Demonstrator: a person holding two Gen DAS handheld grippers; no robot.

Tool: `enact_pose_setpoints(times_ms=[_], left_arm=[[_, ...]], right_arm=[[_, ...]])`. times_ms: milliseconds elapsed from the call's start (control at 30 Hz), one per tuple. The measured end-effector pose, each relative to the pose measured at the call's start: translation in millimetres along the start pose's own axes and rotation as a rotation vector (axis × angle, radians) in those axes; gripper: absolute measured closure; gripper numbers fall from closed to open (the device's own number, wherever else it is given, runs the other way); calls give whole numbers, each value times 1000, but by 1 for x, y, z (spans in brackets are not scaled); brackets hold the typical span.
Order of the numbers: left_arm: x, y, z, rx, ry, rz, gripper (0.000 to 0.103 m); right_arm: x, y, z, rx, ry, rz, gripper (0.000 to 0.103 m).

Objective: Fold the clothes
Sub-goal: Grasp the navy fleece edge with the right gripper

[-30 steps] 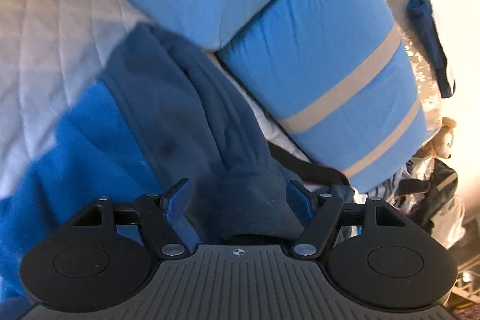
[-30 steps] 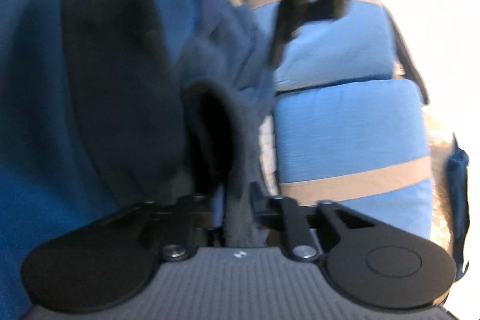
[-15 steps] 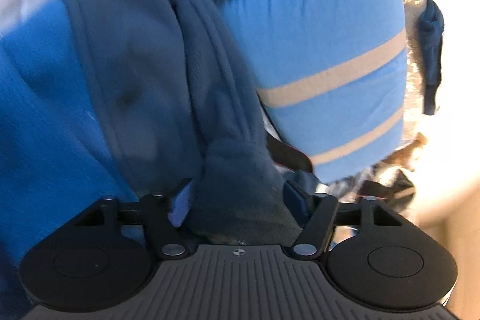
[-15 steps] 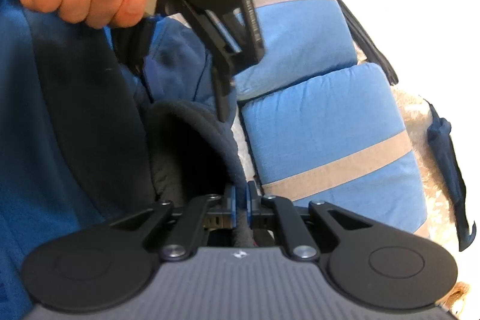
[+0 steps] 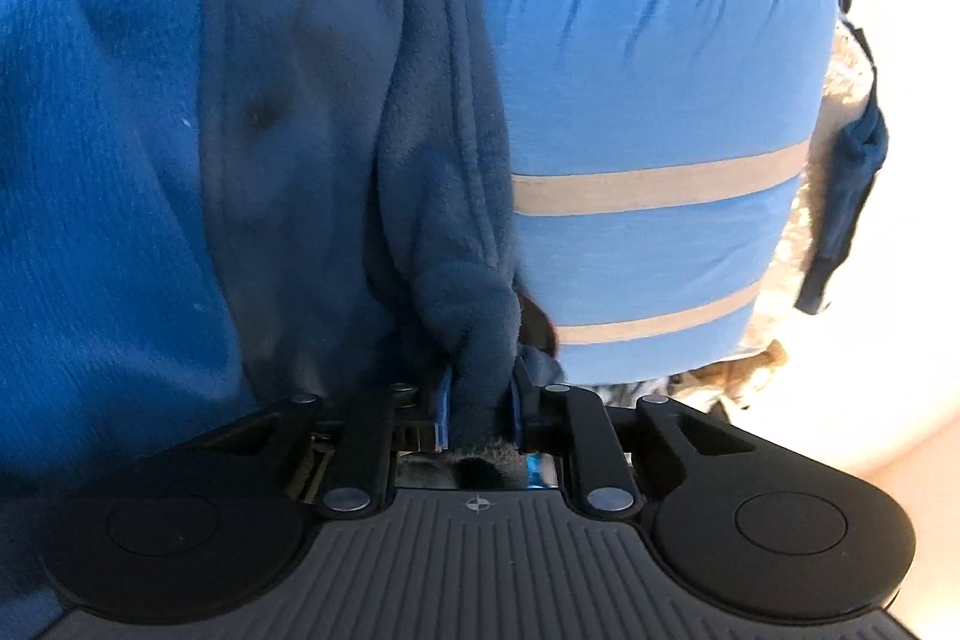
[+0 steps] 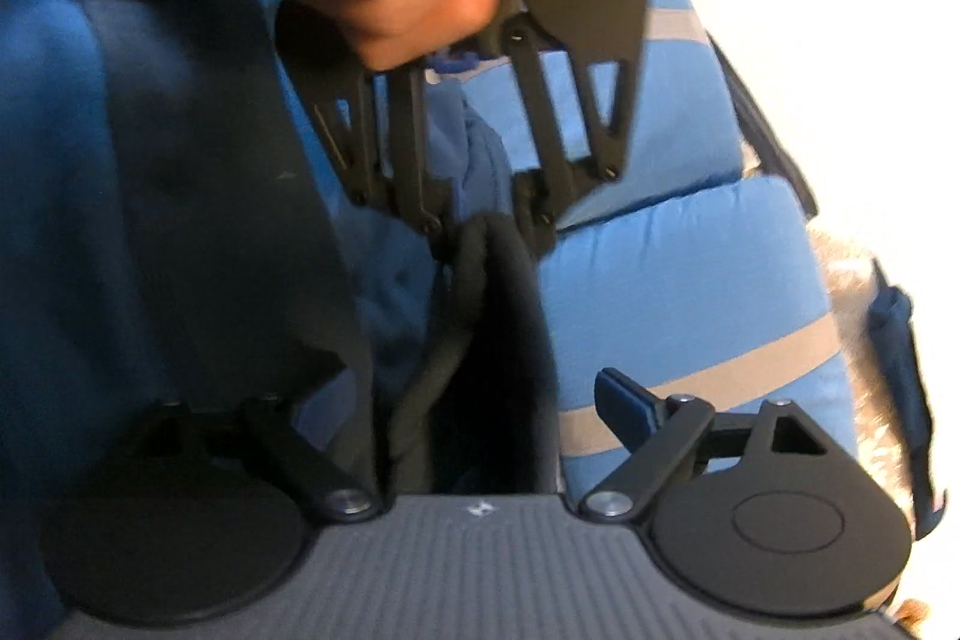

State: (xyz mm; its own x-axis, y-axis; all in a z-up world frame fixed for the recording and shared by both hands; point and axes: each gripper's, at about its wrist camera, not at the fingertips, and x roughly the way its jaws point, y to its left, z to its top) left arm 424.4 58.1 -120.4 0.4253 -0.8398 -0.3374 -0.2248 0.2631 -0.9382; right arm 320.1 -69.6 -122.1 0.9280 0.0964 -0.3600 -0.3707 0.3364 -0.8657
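Two tools, one fleece garment [image 5: 312,112]. Left tool [image 5: 477,412] clenched on a bunched dark fold at lower centre; garment runs up-frame from it. Right tool [image 6: 498,412] released, fingers spread, fold hanging between them. Striped blue pillows [image 5: 660,100] right.

Fleece top [image 5: 312,112] hangs just left of the pillows [image 5: 654,100], touching them. Left claw [image 5: 477,412] sits at its bottom edge w/ cloth in between. Right claw [image 6: 480,418] is below the left one, cloth draped over its left finger.
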Motion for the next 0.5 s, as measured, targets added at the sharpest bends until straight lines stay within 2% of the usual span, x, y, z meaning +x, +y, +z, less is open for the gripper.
enact_pose_setpoints(times_ms=[67, 133, 167, 200, 300, 433, 467, 500], left_arm=[[-2, -1, 1, 7, 7, -16, 87], [-3, -4, 2, 45, 14, -1, 86], [-3, -7, 2, 73, 8, 25, 85], [-5, -9, 3, 91, -7, 40, 84], [-15, -16, 4, 145, -85, 72, 78], [-40, -27, 7, 210, -285, 115, 48], [-44, -27, 10, 205, -317, 119, 43], [-47, -27, 13, 195, -339, 122, 42]], right_arm=[[13, 4, 6, -12, 17, -24, 11], [24, 6, 10, -10, 36, -46, 24], [30, 6, 11, -12, 57, -57, 61], [35, 3, 11, -3, 80, -50, 87], [39, -9, 11, 49, 95, -23, 89], [36, -23, 11, 84, 80, -10, 89], [35, -26, 11, 89, 72, -12, 89], [33, -28, 11, 92, 65, -11, 89]])
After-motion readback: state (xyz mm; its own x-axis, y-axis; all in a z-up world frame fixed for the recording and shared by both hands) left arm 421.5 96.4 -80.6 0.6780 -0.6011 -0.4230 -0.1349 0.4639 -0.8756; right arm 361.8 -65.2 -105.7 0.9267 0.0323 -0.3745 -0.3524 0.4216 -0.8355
